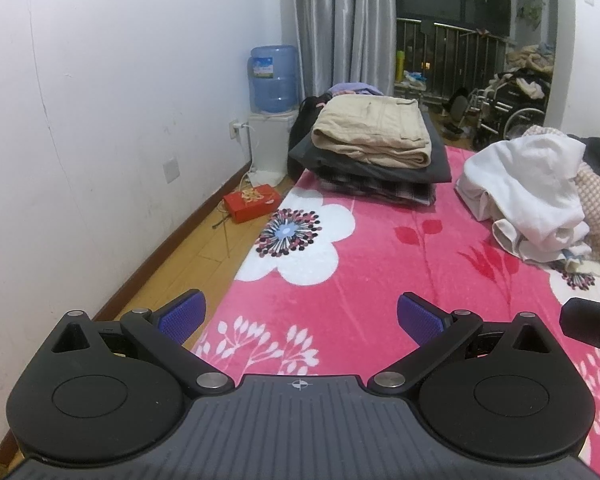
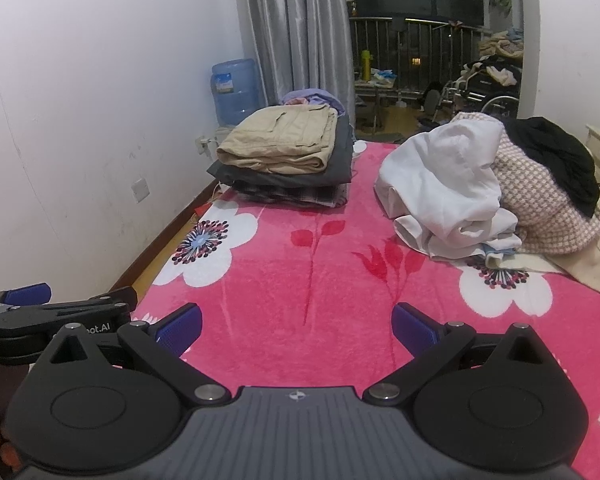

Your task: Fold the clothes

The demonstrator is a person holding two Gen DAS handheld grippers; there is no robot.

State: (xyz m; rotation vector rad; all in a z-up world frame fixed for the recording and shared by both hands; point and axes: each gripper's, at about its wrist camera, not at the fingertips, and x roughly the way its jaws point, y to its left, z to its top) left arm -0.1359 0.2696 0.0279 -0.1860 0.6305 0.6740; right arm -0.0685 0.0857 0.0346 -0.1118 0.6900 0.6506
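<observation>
Two grippers, both with jaws spread and nothing between them: your left gripper (image 1: 302, 316) and right gripper (image 2: 296, 326) hover over the near stretch of the pink flowered bed (image 2: 300, 280). Your next piece is in the unfolded heap (image 2: 496, 196) toward the bed's far right side, well apart from the folded stack (image 2: 284, 156) at the far left corner. On top lies a white garment (image 2: 444, 184), probably soft, limp and light, apt to sag and drag its neighbours along. Pinch a hem or seam near its loose lower edge, not the bunched middle.
</observation>
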